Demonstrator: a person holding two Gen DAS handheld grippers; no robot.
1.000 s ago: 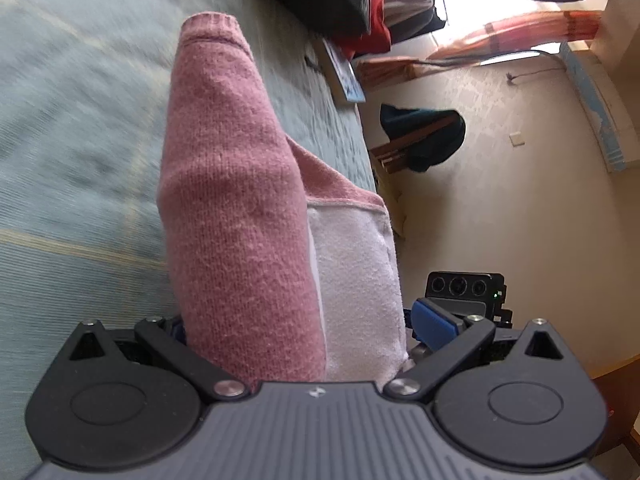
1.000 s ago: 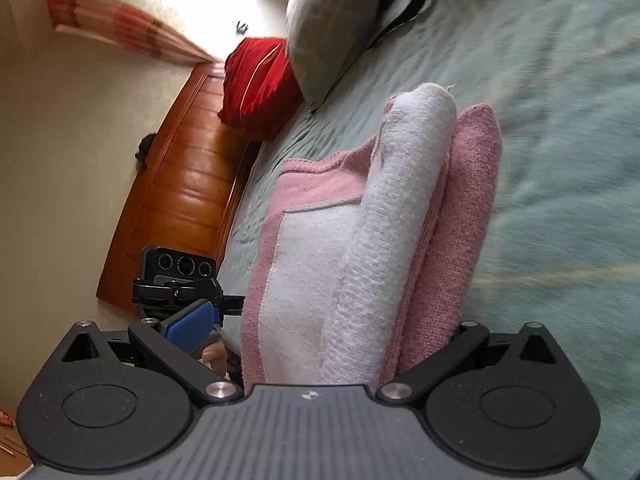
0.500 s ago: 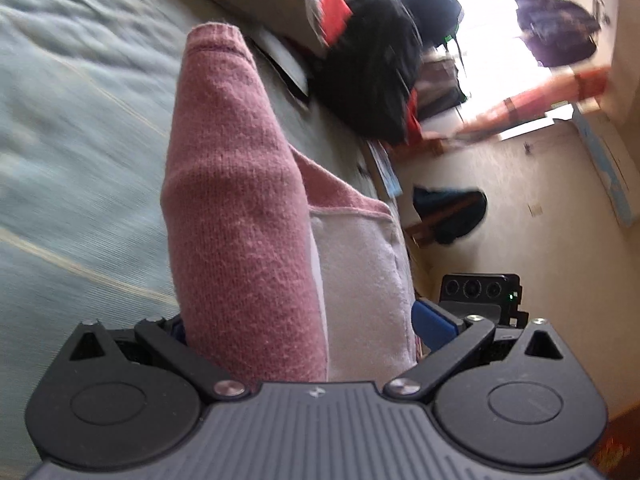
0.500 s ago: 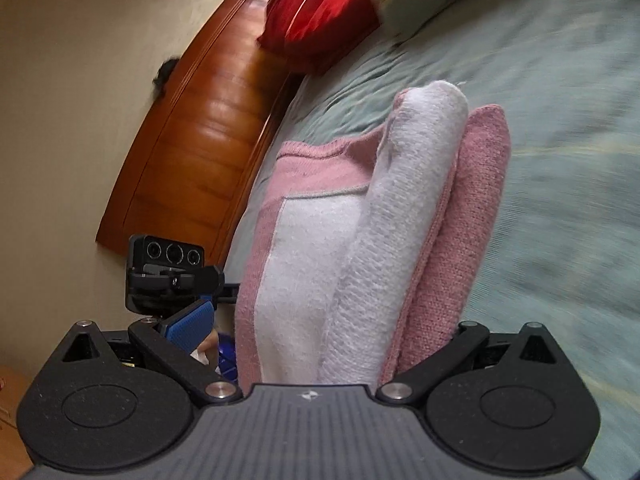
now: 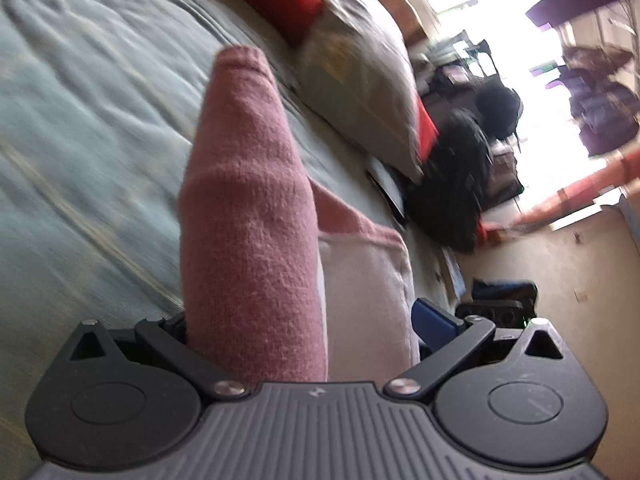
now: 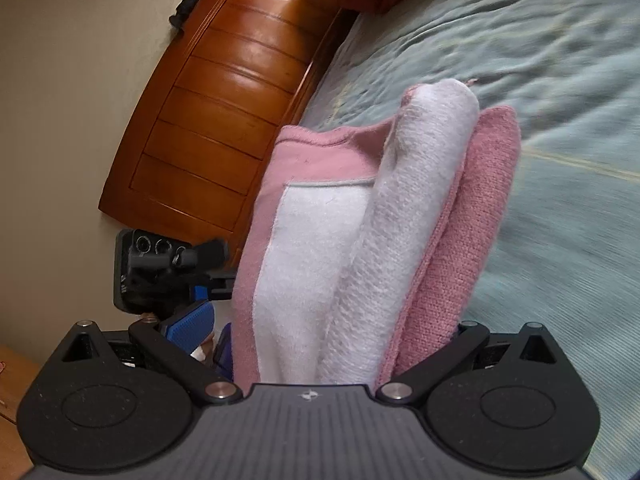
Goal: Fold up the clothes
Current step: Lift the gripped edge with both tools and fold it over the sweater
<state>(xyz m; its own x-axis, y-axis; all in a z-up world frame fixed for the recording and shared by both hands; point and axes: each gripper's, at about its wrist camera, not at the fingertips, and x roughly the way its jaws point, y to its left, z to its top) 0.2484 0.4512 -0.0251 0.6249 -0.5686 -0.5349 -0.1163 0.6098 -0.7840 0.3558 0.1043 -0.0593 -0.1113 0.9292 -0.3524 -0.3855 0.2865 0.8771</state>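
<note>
Both my grippers, left [image 5: 304, 332] and right [image 6: 340, 340], keep pinching the folded pink-and-white knitted garment [image 6: 360, 240]; the view has swung toward the bed's [image 6: 560, 80] headboard edge, so I judge I am carrying it aside.

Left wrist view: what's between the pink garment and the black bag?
A grey pillow with something red under it, lying on the bedspread between the garment and the bag. Left wrist view only; blurred.
</note>
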